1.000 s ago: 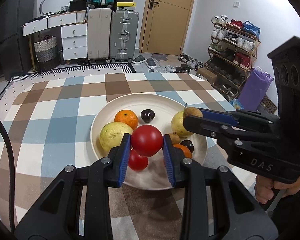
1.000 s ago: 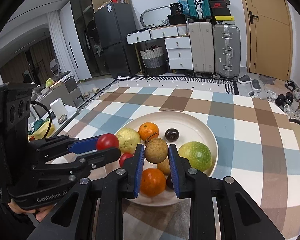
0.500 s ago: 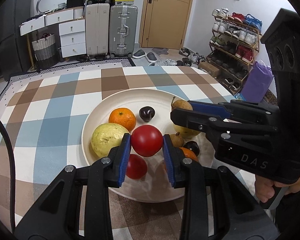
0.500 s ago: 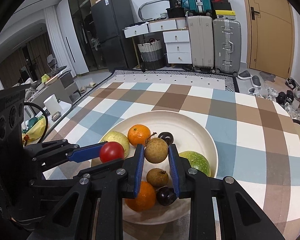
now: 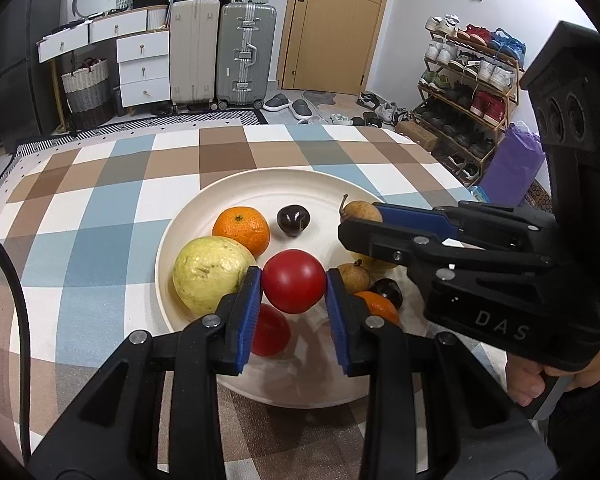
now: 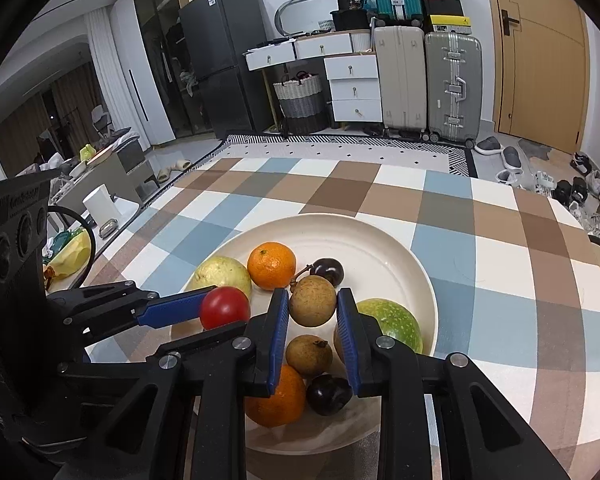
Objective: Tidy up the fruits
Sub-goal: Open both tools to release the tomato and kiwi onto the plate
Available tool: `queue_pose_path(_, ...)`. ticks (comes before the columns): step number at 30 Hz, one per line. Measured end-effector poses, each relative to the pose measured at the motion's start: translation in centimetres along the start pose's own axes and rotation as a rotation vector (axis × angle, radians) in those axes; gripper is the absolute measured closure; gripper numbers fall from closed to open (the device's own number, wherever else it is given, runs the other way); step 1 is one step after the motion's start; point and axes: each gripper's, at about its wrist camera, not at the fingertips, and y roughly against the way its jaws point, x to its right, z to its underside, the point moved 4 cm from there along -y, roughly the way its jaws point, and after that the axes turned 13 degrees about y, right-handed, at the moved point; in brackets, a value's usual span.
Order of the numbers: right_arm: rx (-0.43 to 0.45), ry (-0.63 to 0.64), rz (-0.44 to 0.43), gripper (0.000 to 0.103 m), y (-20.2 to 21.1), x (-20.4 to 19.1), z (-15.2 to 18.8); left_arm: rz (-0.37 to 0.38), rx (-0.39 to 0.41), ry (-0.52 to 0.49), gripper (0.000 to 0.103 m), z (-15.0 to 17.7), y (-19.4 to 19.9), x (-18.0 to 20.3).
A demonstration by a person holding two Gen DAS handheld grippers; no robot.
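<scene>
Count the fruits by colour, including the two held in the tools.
red tomatoes: 2
oranges: 2
dark purple fruits: 2
brown fruits: 2
pale yellow fruit: 1
green fruit: 1
Total: 10

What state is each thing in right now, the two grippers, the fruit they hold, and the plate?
left gripper: shut on red tomato, held above the plate
right gripper: shut on brown longan, held above the plate
plate: on the checked tablecloth, holding loose fruit
</scene>
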Motion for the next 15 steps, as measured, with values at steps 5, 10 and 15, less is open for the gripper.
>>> queue_pose_path(5, 0.005, 0.000, 0.008, 0.076, -0.1, 0.1, 0.1, 0.005, 0.000, 0.018, 0.074, -0.1, 0.1, -0.3)
queue_pose_path(10, 0.031, -0.011, 0.017, 0.061, 0.7, 0.4, 0.3, 0.009, 0.000, 0.024, 0.060, -0.2, 0.8, -0.4)
queue_pose_path(15, 0.072, -0.037, 0.052, 0.042, 2.5, 0.9, 0.9, -0.015, 0.050, 0.027, 0.024, -0.1, 2.5, -1.0)
